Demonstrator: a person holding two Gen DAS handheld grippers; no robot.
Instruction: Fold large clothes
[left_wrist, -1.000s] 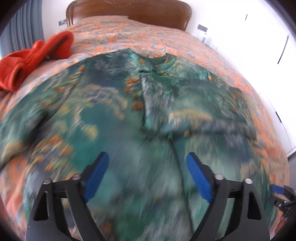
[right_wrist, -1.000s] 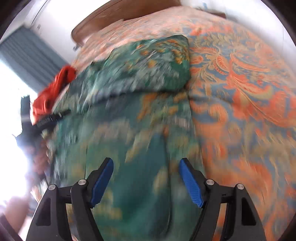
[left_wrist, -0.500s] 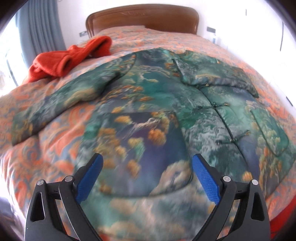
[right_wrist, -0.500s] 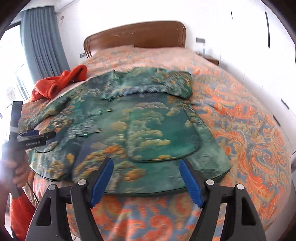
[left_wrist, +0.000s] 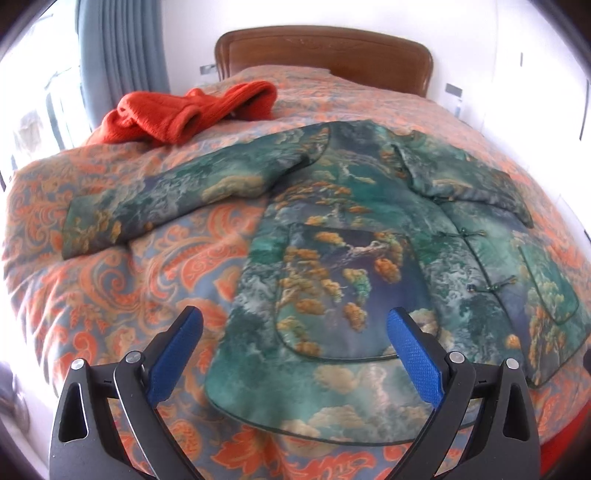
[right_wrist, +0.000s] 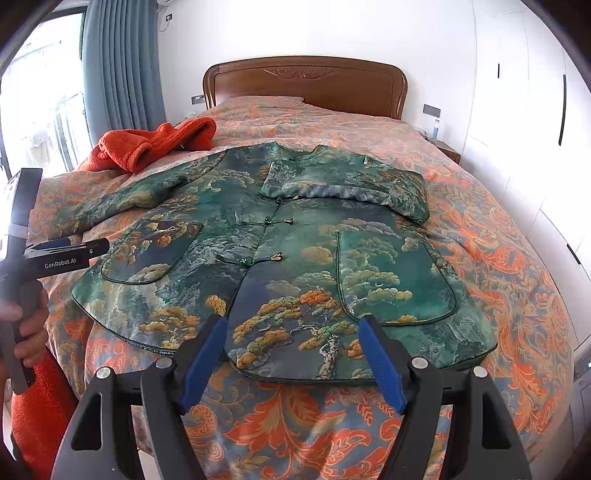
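A large green jacket (left_wrist: 354, 258) with a pine and cloud print lies front up on the bed; it also shows in the right wrist view (right_wrist: 295, 251). One sleeve (left_wrist: 166, 199) stretches out flat to the left. The other sleeve (right_wrist: 351, 184) is folded across the chest. My left gripper (left_wrist: 295, 325) is open and empty, held above the jacket's lower left hem. My right gripper (right_wrist: 291, 332) is open and empty, held above the near hem at the middle. The left gripper also shows from the side in the right wrist view (right_wrist: 88, 251).
The bed (right_wrist: 498, 258) has an orange and blue patterned cover and a wooden headboard (right_wrist: 303, 85). An orange knitted garment (left_wrist: 184, 110) lies bunched at the far left of the bed. Blue curtains (right_wrist: 118, 74) hang left; white wardrobes (right_wrist: 535, 110) stand right.
Both grippers have pulled back and up from the jacket toward the foot of the bed. The whole jacket has come into view. Both stay open and empty.
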